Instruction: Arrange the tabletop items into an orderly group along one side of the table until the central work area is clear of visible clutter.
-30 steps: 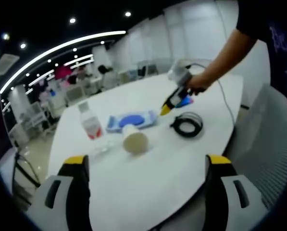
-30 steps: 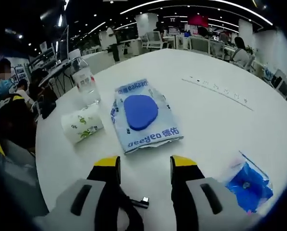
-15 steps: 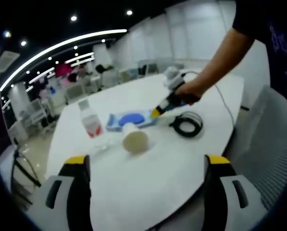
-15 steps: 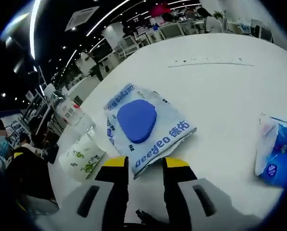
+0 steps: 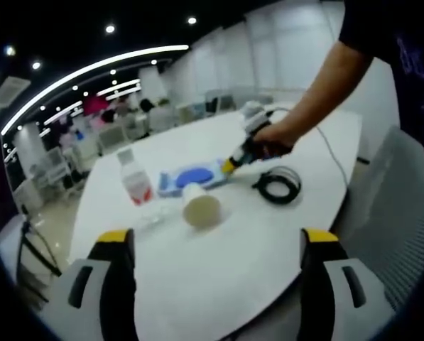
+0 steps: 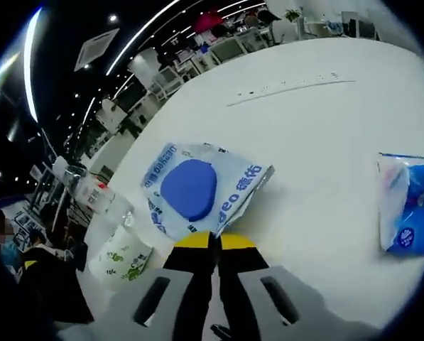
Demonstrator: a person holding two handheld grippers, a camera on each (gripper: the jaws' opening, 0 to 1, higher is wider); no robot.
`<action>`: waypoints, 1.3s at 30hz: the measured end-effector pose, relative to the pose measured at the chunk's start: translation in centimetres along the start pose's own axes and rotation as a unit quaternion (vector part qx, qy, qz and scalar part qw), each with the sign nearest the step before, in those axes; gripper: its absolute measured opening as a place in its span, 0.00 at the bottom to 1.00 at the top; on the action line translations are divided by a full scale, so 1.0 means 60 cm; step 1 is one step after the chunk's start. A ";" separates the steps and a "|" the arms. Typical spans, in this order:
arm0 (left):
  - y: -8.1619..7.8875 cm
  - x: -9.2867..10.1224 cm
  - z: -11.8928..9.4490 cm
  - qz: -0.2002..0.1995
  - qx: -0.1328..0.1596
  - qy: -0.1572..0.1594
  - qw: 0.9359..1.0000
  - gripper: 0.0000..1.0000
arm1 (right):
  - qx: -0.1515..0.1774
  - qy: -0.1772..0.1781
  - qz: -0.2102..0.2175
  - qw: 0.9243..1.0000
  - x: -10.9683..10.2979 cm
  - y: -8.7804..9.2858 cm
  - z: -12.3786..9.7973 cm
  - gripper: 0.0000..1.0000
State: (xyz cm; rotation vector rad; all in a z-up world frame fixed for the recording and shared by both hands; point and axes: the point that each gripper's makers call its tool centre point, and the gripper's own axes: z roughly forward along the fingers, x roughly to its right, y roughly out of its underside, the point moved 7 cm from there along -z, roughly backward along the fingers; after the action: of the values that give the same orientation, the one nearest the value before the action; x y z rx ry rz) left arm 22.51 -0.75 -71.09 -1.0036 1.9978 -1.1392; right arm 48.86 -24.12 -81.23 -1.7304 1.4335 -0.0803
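Left gripper view: the left gripper (image 5: pixel 215 245) enters from the bottom edge, jaws wide apart and holding nothing. Distant furniture in the upper left is blurred. A person's hand (image 5: pixel 268 138) holds the right gripper (image 5: pixel 229 165) at frame centre, its yellow tips at the wet-wipes pack (image 5: pixel 192 177).

Right gripper view: the right gripper (image 6: pixel 214 243) has its jaws drawn together on the near edge of the wet-wipes pack (image 6: pixel 197 192), whose corner curls upward. The pack is pale blue and white with a dark blue oval lid and partly legible lettering. A blue packet (image 6: pixel 410 213) is cut off at the right edge. A paper roll (image 6: pixel 123 256) and a water bottle (image 6: pixel 98 195) sit at lower left, the bottle hard to make out.

The counter (image 6: pixel 325 135) is white and rounded; a black coiled cable (image 5: pixel 277 185) lies on it. Ceiling light strips arc over an open office.
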 end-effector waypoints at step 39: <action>-0.003 0.009 0.003 0.018 -0.006 0.011 1.000 0.91 | -0.069 0.025 -0.154 0.985 0.102 -0.031 -0.096 0.01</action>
State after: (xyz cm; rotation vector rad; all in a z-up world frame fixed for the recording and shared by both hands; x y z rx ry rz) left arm 22.43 -1.37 -71.08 -0.9603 2.0338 -1.1249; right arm 49.23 -32.46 -79.19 -2.0685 1.2200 -0.1962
